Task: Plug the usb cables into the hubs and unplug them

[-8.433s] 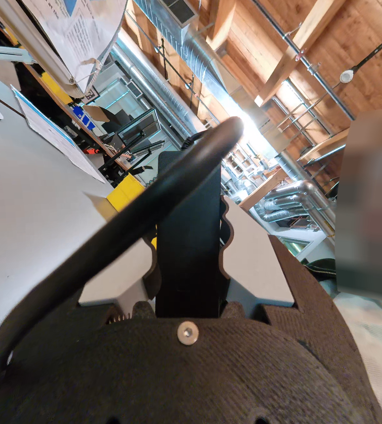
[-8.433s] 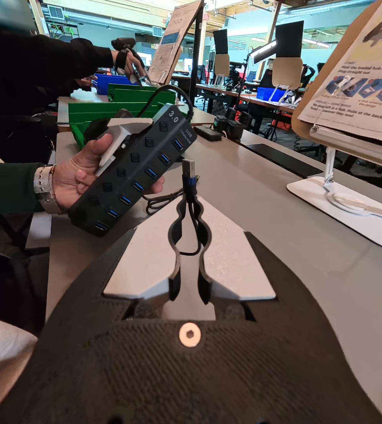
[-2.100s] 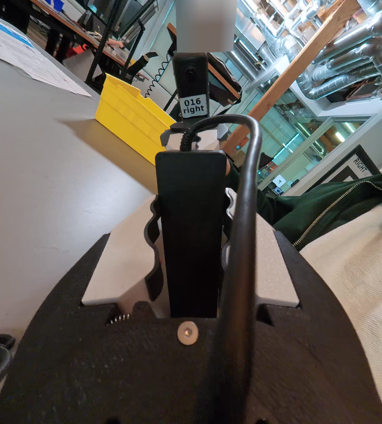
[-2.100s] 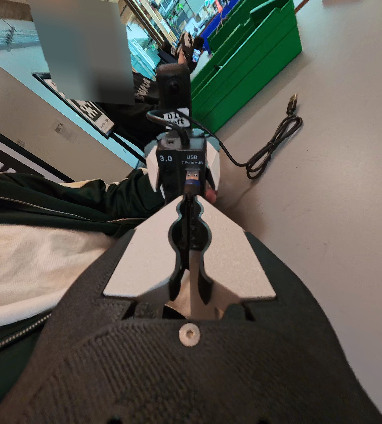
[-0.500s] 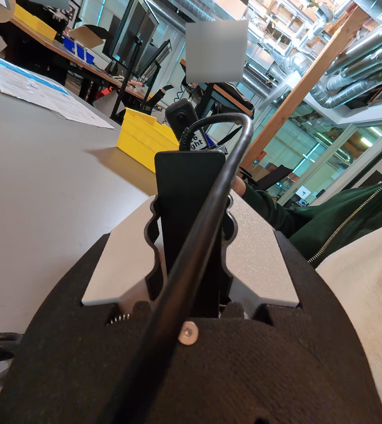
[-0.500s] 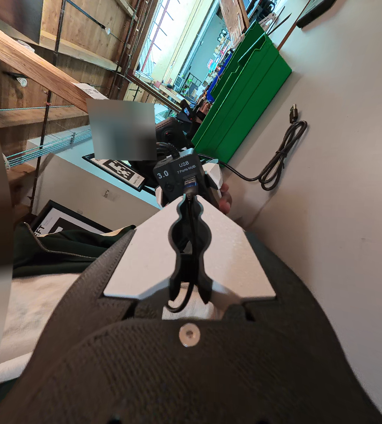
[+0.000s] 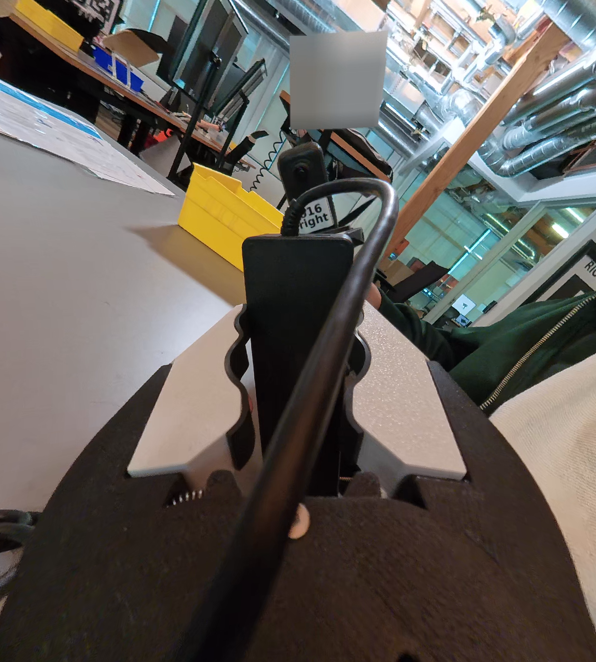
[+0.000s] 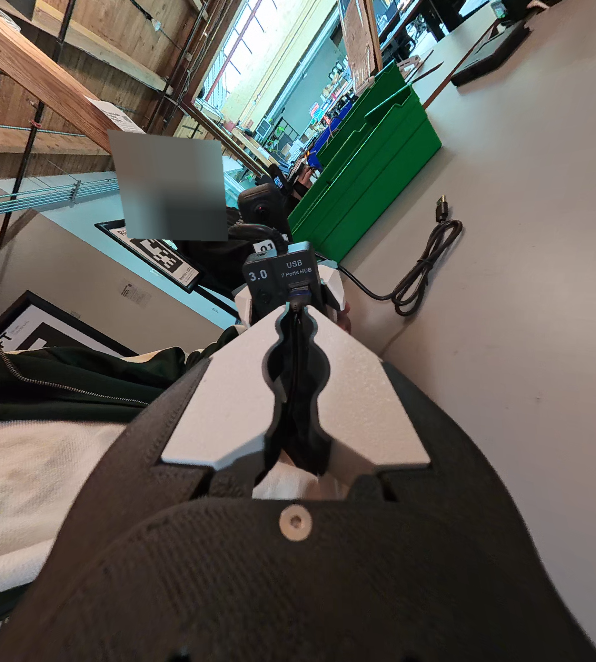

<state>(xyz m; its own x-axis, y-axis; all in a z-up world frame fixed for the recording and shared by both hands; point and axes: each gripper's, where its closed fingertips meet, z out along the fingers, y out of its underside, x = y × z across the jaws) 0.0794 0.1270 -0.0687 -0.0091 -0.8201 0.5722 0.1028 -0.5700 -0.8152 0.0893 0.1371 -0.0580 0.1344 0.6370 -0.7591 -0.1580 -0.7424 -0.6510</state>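
My left gripper (image 7: 300, 311) is shut on a black USB hub (image 7: 296, 340), which stands upright between the fingers with its plain back towards the camera. The hub's own cable (image 7: 328, 358) loops over its top and runs down past the lens. In the right wrist view the hub's port face (image 8: 282, 276) shows, held by the left gripper's white fingers (image 8: 334, 283). My right gripper (image 8: 296, 310) is shut on a USB cable's plug (image 8: 298, 292) with a blue insert. The plug's metal end sits in the hub's top port.
The hub's cable lies in a loose coil (image 8: 422, 268) on the grey table (image 8: 522, 322), its free plug near stacked green bins (image 8: 361, 179). A yellow bin (image 7: 225, 218) and a printed sheet (image 7: 38, 129) lie on the table on the other side. A person's green sleeve (image 7: 468, 344) is close.
The right gripper has pushed the plug closer, into the hub's top port. Both grippers have tilted slightly. Both holds are unchanged.
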